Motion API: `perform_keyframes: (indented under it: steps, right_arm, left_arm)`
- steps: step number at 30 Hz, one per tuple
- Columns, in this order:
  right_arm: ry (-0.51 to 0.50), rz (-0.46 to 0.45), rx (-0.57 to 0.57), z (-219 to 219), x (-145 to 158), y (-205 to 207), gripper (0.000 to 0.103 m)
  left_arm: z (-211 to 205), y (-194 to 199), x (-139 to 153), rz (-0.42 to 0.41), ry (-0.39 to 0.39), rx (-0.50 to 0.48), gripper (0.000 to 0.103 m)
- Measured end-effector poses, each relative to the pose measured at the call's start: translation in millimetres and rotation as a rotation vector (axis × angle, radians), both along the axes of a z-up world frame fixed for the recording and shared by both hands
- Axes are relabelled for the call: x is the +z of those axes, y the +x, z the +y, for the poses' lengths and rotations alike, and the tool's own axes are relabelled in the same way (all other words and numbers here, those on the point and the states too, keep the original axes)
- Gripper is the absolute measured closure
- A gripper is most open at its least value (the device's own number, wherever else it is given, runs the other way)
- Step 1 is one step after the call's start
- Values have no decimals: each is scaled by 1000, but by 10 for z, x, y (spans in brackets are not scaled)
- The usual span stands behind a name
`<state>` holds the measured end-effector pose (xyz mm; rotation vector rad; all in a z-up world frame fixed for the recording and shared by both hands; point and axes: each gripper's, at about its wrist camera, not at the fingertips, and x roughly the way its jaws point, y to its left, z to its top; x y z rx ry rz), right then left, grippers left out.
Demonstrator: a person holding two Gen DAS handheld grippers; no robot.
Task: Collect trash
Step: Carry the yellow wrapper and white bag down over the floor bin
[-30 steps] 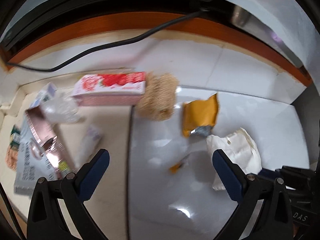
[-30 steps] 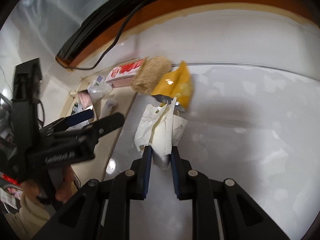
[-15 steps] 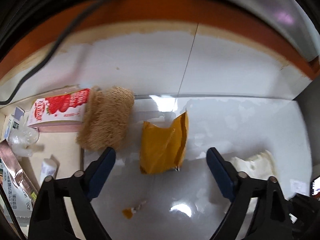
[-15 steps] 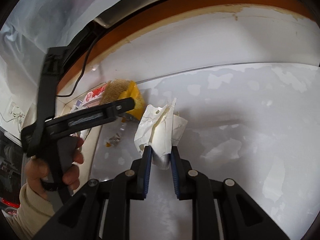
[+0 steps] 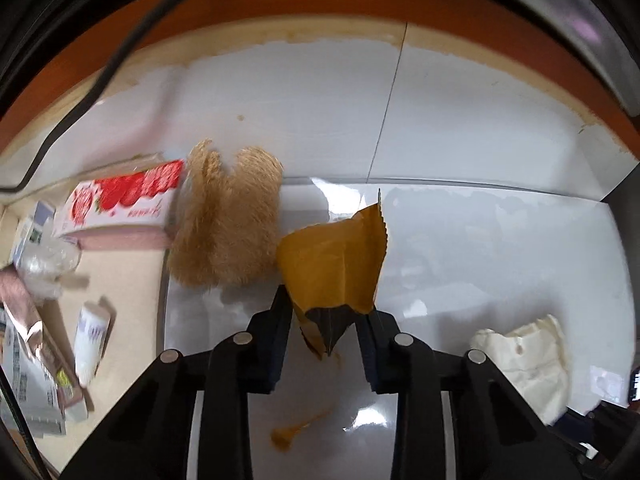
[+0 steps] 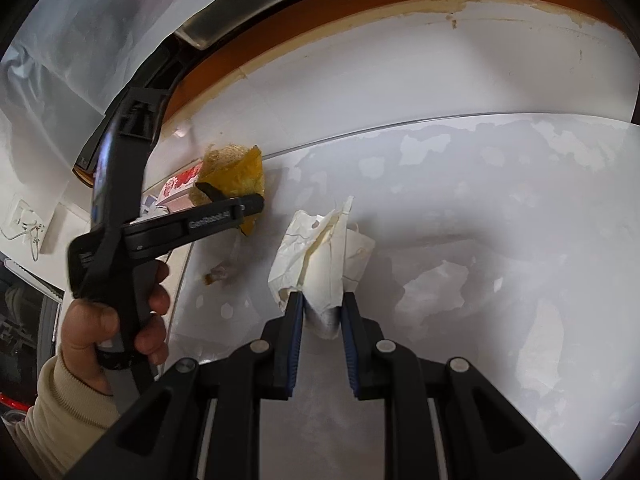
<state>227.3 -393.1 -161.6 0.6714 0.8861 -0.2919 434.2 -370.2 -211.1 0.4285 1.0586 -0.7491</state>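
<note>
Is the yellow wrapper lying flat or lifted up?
Lifted: the yellow wrapper stands up between the closing left tongs, its torn lower end clear of the white surface.

I am seeing the yellow wrapper's (image 5: pixel 332 264) lower corner hiding between the left gripper's (image 5: pixel 326 312) closing jaws. The fuzzy brown sponge (image 5: pixel 228 232) is covering the strawberry carton's (image 5: pixel 120 204) end; left-edge packets (image 5: pixel 24 356) are blurring, cut off.
</note>
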Motion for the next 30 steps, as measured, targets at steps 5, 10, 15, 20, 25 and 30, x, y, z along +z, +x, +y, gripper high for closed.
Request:
perform_keyframes:
  steps: [5, 10, 15, 20, 25, 30]
  right_arm:
    - [-6, -16, 46, 99, 38, -13, 84]
    - [0, -46, 107, 230, 166, -135, 84]
    - [8, -91, 201, 368, 367, -394, 84]
    - [16, -104, 309, 519, 551, -684, 84]
    - [14, -115, 419, 723, 729, -1056, 84]
    - [9, -107, 533, 964, 762, -1417, 84]
  left_arm:
    - [260, -166, 126, 13, -13, 26, 78]
    - [645, -462, 324, 47, -43, 71, 79]
    - [1179, -800, 709, 40, -78, 133, 79]
    - [1633, -1336, 1092, 13, -105, 218, 79]
    - [1981, -1982, 1234, -6, -126, 291, 79]
    - [2321, -2593, 1159, -10, -117, 356, 79]
